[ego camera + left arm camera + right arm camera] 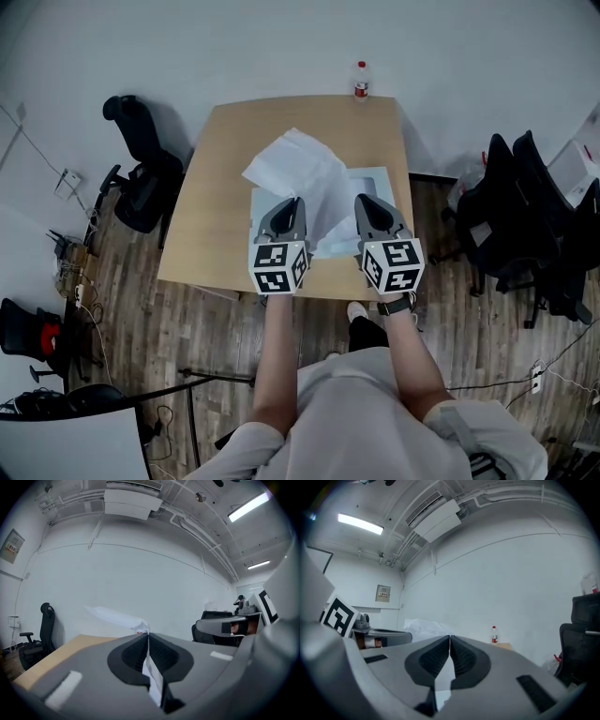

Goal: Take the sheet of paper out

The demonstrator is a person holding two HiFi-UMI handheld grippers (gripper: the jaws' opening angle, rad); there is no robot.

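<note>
Desk below: left tongs and right tongs both clamp the sheet; the bottle shows past the right pair only.

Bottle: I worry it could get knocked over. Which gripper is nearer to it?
Right. In the head view the right gripper is straight across the table from the bottle. The left gripper is farther off to the side. Both grip the paper.
</note>
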